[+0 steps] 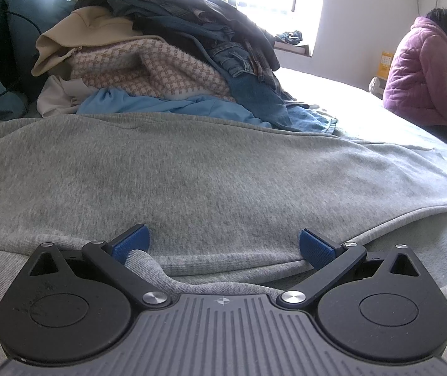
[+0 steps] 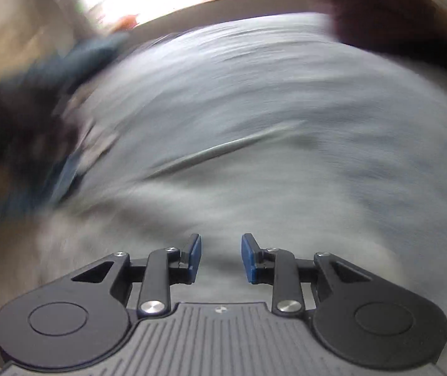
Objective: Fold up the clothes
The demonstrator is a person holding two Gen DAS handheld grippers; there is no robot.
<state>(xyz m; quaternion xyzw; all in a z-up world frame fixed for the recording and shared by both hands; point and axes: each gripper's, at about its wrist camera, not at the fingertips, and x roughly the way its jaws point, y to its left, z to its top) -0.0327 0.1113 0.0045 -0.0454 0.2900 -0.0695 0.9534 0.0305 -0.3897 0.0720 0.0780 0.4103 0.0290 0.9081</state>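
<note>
Two grippers over a grey sweatshirt, left gripper spread wide astride its ribbed hem, right gripper parted, pinching nothing, clothes pile behind.

Each tool is the same build: the left gripper and the right gripper have black linkage arms with silver pivot screws, round black housings, blue textured pads and a ribbed grey base plate bearing a small crosshair mark.
</note>
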